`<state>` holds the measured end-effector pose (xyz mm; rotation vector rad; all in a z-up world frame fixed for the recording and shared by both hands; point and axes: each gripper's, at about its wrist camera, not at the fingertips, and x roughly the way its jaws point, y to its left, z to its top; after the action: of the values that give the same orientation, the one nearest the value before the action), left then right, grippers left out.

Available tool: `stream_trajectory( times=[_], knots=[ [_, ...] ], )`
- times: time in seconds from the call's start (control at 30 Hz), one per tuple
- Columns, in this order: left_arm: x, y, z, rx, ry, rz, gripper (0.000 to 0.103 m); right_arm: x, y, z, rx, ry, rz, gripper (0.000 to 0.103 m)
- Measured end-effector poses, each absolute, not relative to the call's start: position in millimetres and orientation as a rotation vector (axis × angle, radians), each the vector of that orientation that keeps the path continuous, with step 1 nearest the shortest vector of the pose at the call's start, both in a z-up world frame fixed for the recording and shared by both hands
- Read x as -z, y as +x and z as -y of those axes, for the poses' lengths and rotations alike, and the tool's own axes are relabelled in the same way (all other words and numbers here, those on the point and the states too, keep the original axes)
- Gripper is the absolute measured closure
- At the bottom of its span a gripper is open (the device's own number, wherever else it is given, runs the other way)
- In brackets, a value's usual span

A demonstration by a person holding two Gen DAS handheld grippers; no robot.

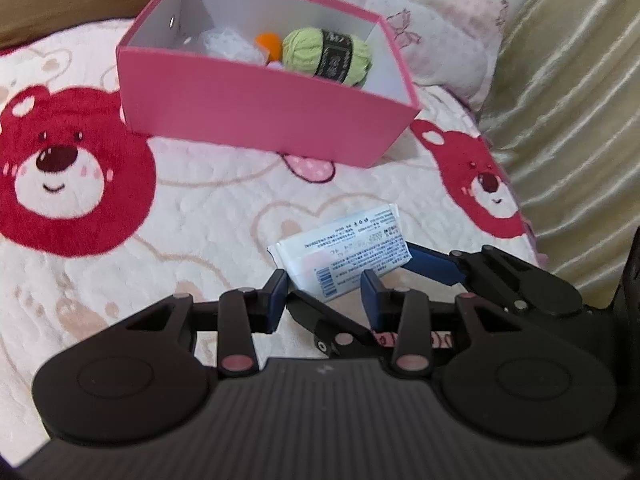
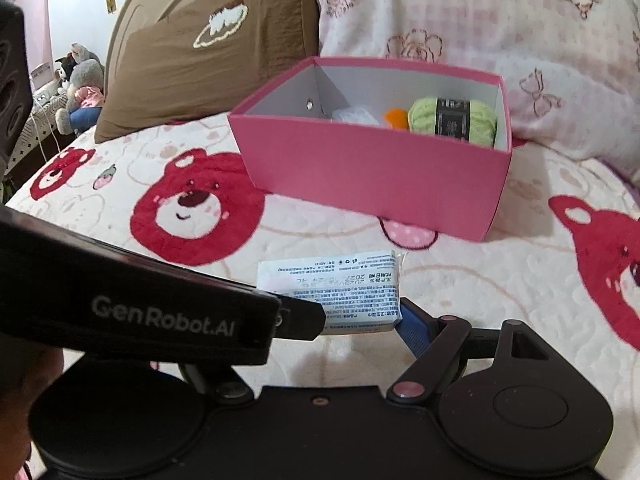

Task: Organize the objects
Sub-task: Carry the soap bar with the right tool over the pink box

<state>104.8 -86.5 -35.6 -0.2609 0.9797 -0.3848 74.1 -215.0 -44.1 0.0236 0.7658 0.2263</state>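
1. A white rectangular plastic packet with fine printed text (image 1: 340, 256) is seen in front of the open pink cardboard box (image 1: 260, 116), apart from it, above the cream bed blanket patterned with red bear faces (image 1: 120, 220).
2. The packet is grasped by the right tongs (image 2: 332, 320): a blue pad (image 2: 414, 332) is pressed against its right end, while the opposite finger is hidden behind the left device.
3. A lower corner of the packet is framed by the left tongs (image 1: 324, 296), set narrow. Whether their pads press on it cannot be told.
4. Inside the box, a light green ball of yarn with a black band (image 1: 326, 56) is lodged at the right, an orange object (image 1: 264, 42) beside it, and a white meshy item (image 1: 228, 42) further left.
5. A brown pillow with an embroidered cloud (image 2: 208, 56) is propped behind the box, on its left.
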Motion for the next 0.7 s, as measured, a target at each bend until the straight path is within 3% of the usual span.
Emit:
stream_trajectory(
  times=[0.7],
  knots=[
    [-16, 85, 71, 0.389, -0.264, -0.923, 0.065, -11, 60, 202, -0.261, 0.001, -0.712, 0.019]
  ],
)
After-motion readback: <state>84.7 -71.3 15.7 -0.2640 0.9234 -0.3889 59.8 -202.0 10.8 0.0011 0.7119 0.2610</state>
